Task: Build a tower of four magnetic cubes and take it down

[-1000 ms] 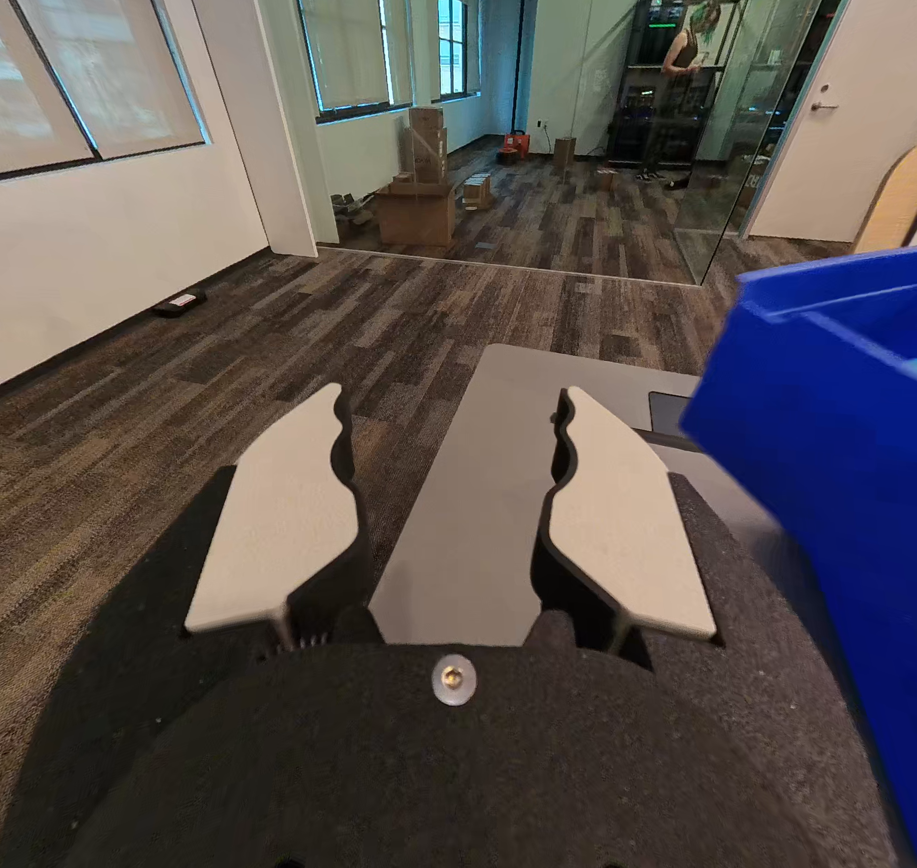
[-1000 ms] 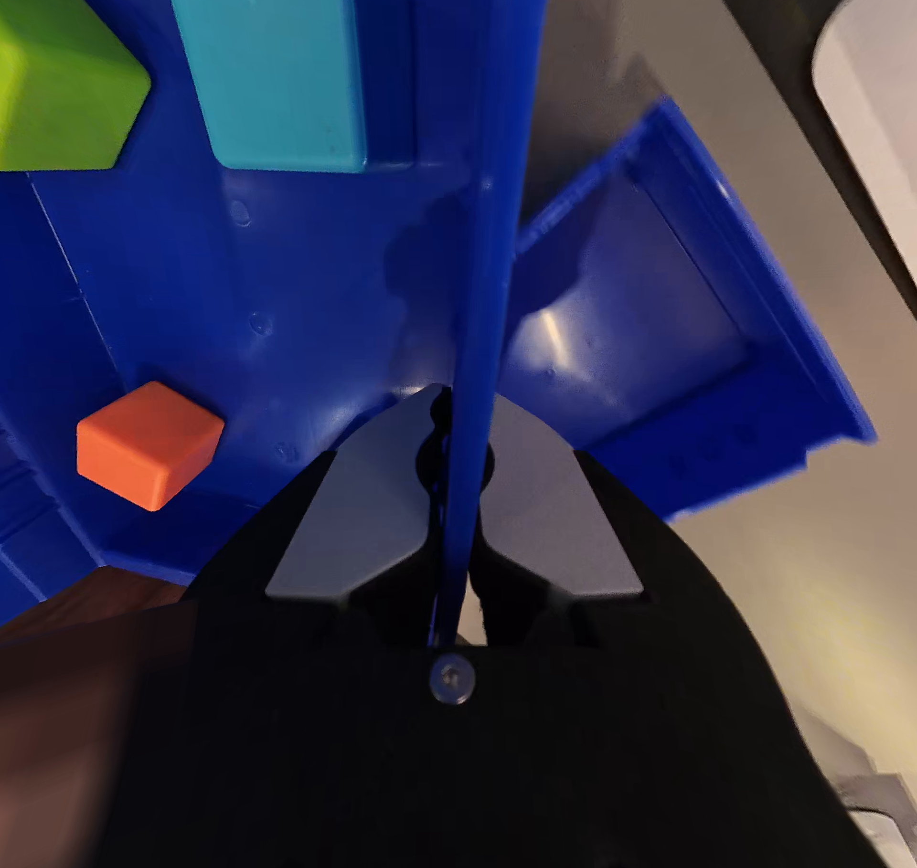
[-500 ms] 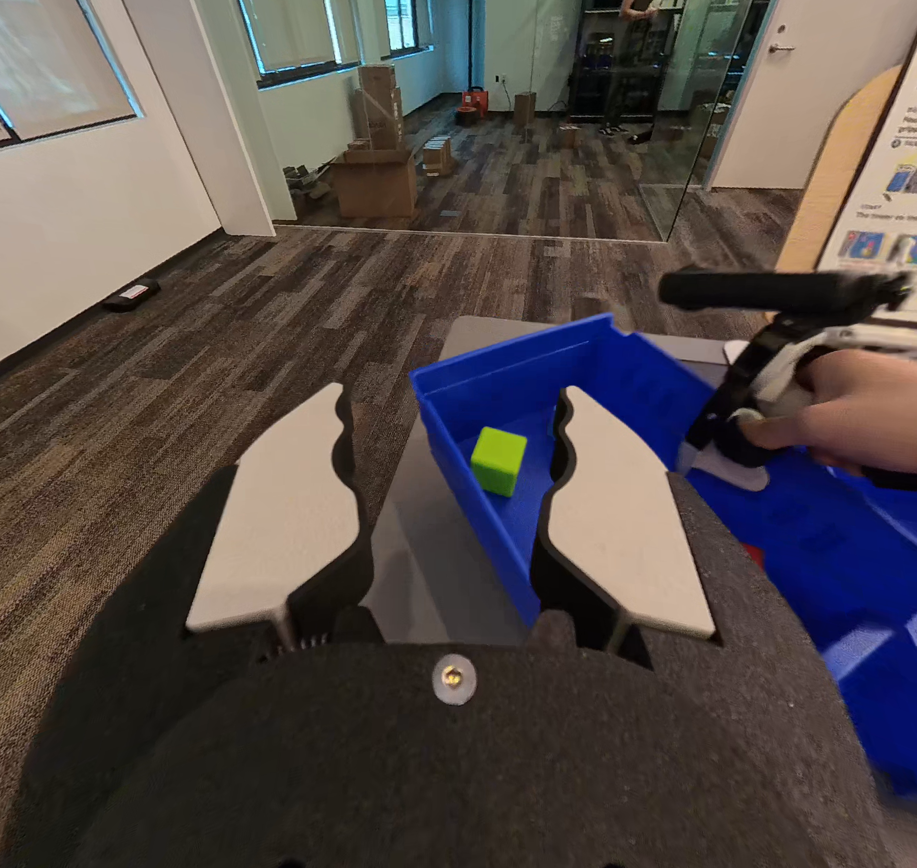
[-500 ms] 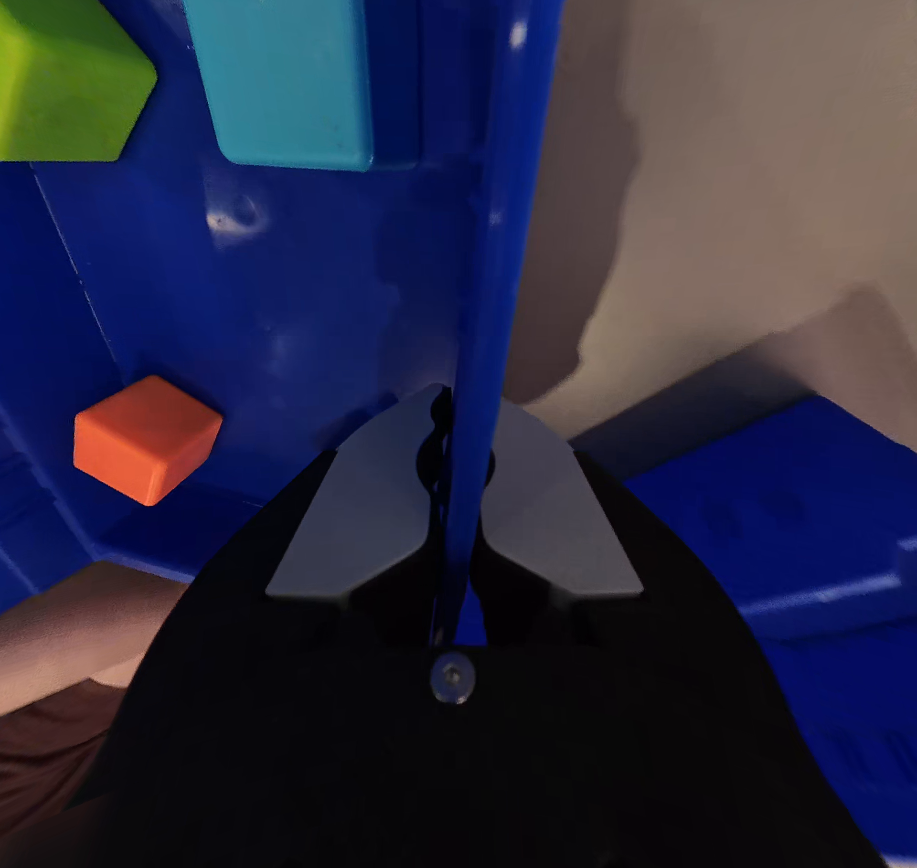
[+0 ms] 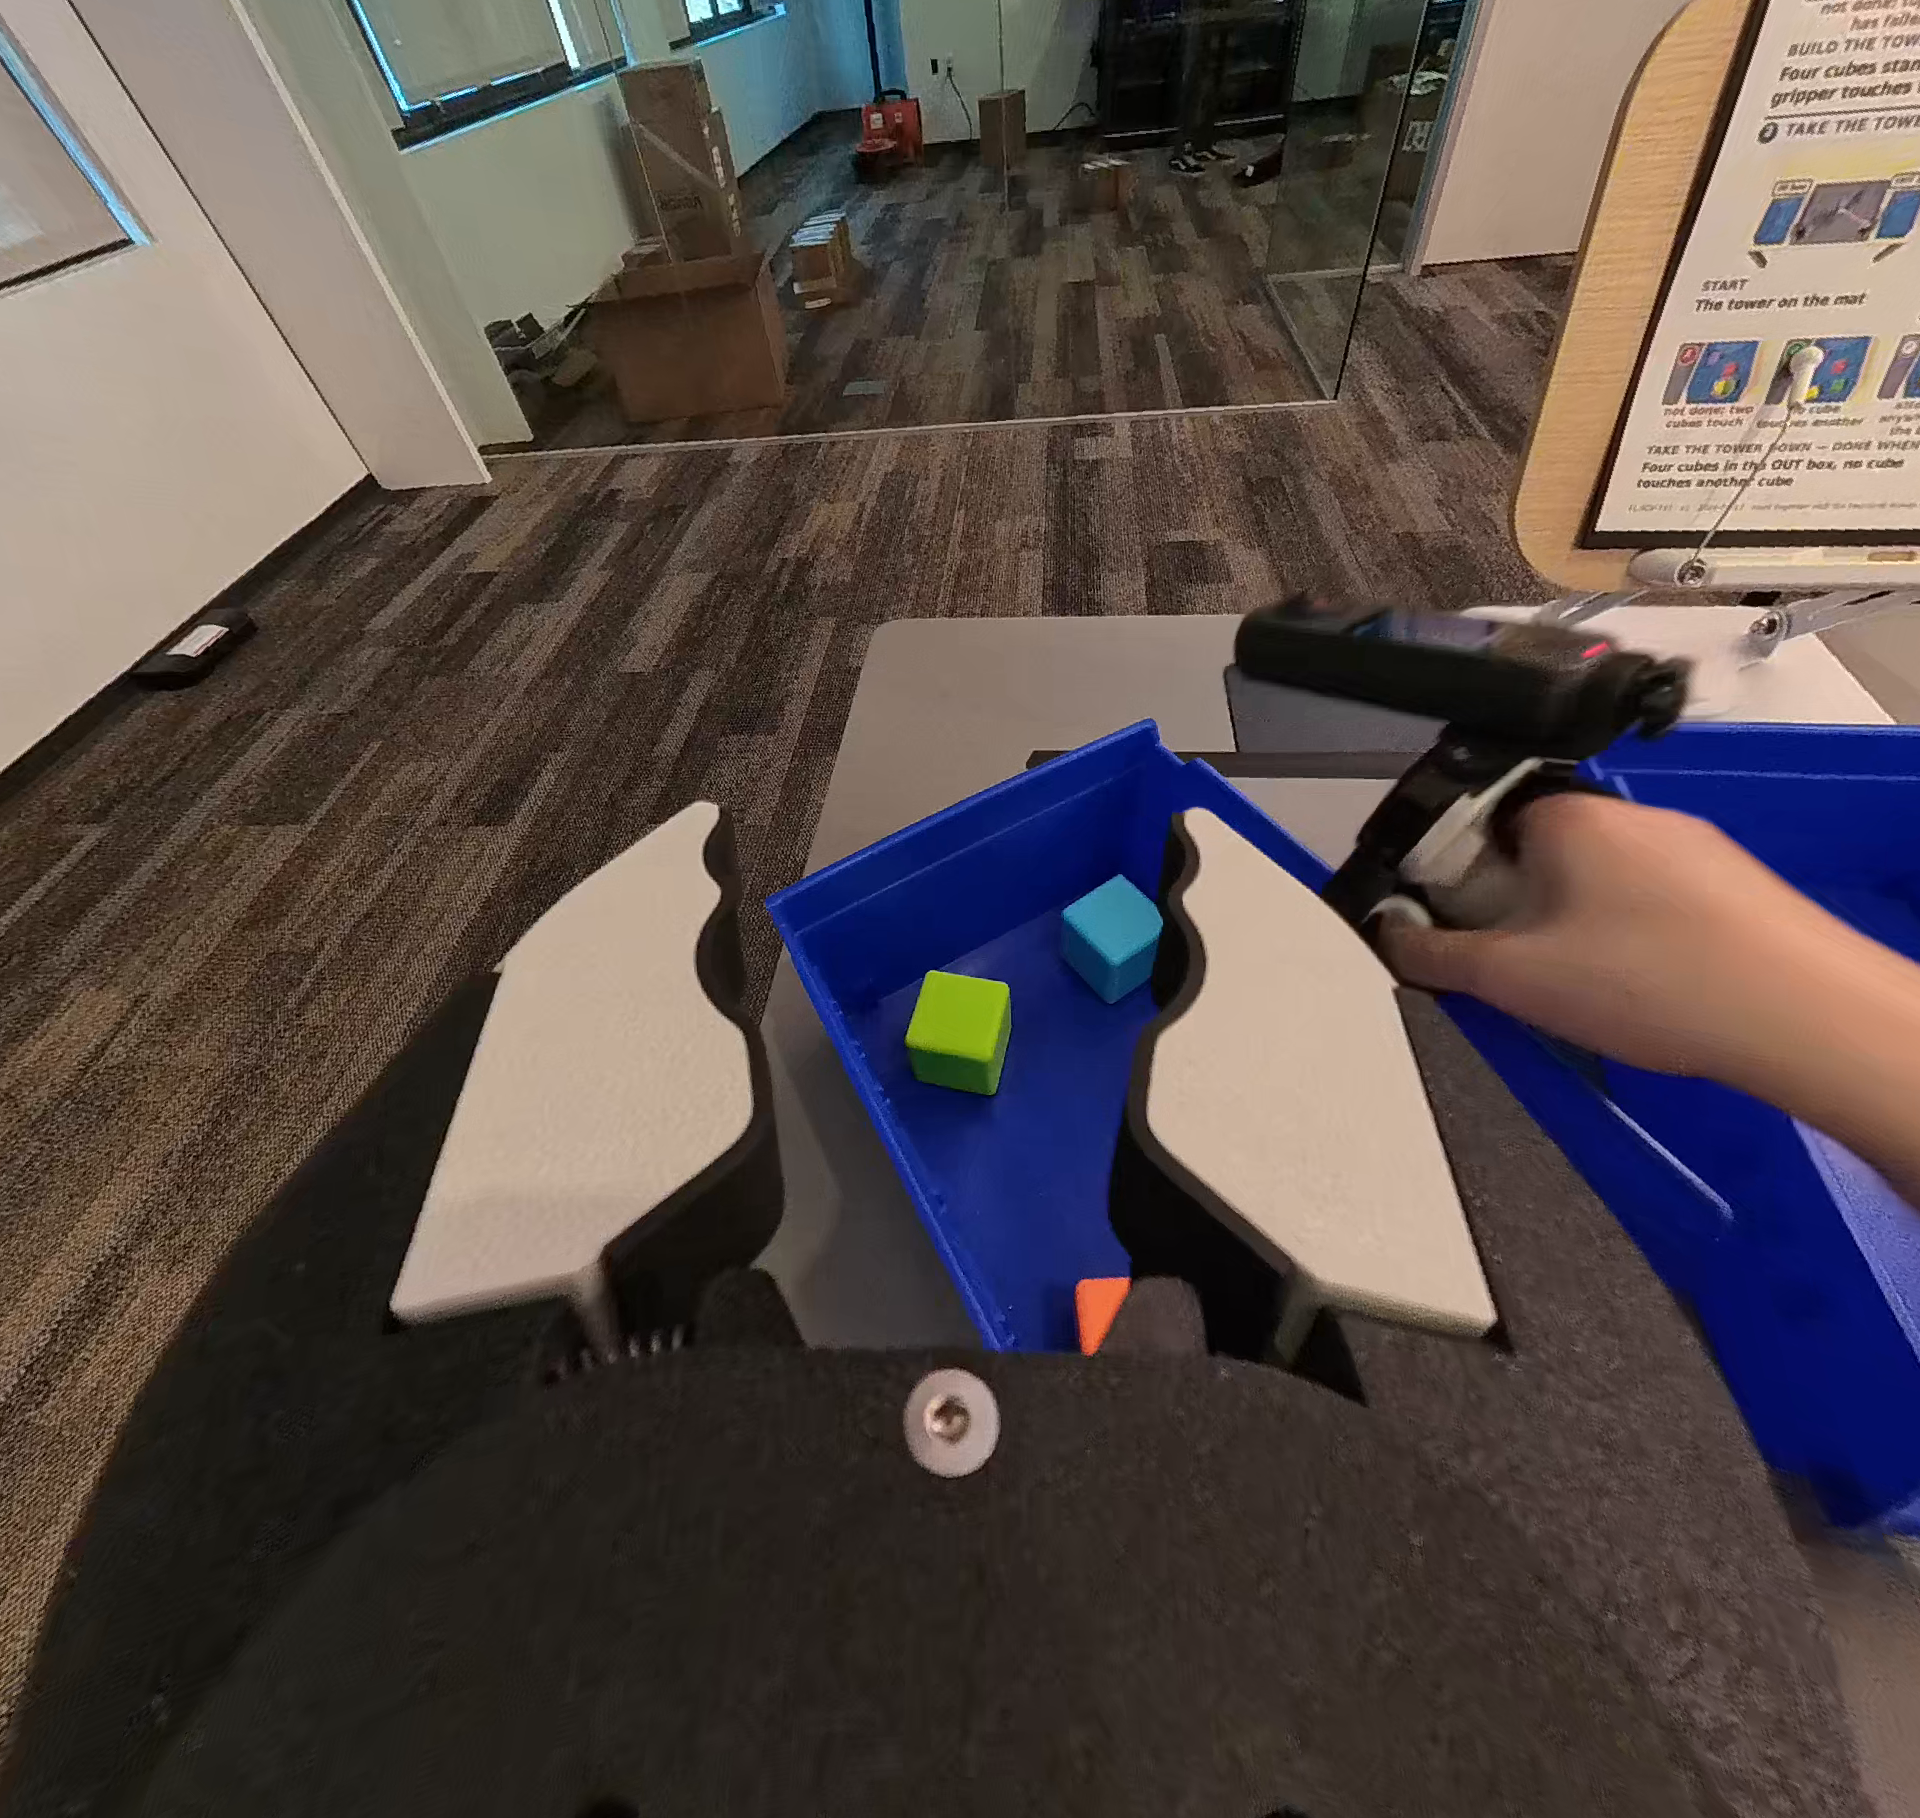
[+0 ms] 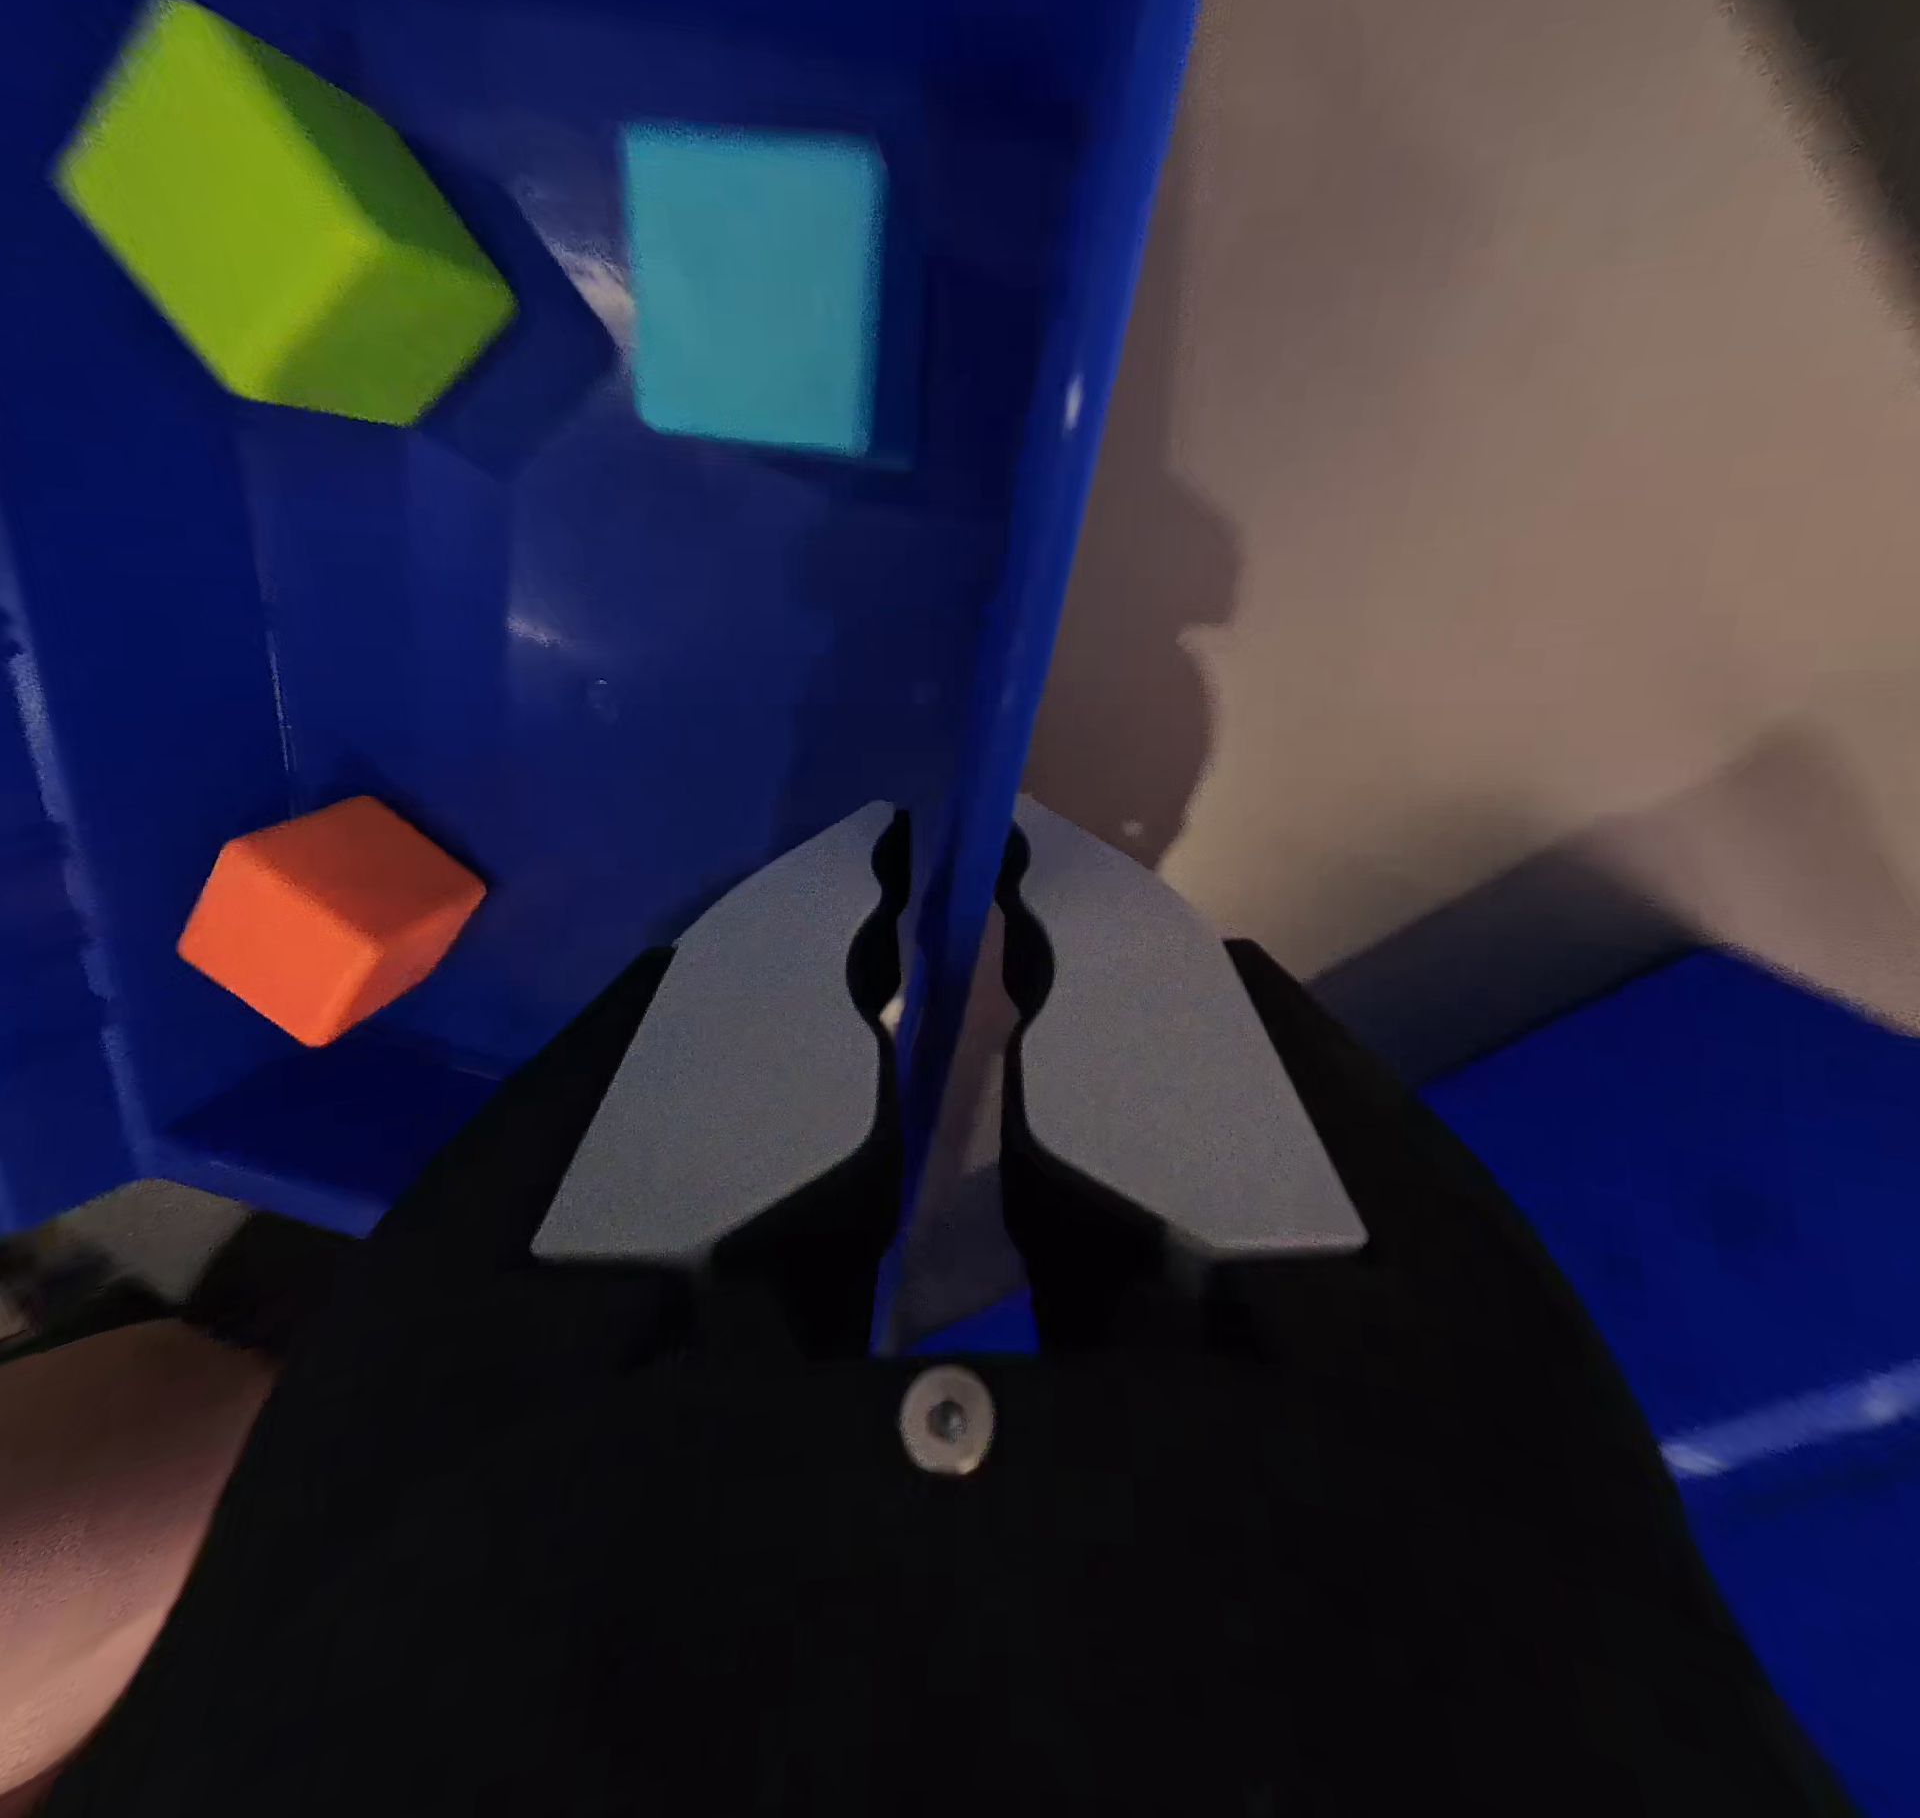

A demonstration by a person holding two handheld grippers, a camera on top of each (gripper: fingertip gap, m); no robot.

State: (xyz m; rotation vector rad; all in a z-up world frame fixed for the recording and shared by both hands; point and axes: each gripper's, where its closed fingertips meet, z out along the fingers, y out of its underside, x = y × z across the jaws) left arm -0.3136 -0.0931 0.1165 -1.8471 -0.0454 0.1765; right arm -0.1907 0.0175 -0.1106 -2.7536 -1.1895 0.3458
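Right gripper [image 6: 951, 921] pinches wall of blue bin [image 6: 1049, 418]. Green cube [image 6: 281, 210], cyan cube [image 6: 753, 288] and orange cube [image 6: 322, 916] lie apart inside. Left gripper [image 5: 945, 947] spread, empty, over worktop [image 5: 997, 688].

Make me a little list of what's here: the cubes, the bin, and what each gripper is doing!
cubes seen: three; green cube, blue cube, orange cube
where: all inside the bin, lying apart, none stacked
fourth cube: not in view
tower: not built
left gripper: open, holding nothing, above the bin's near corner
right gripper: fingers on either side of the bin's side wall, nearly closed on it
hand: holds the right gripper
second bin: to the right, contents not visible
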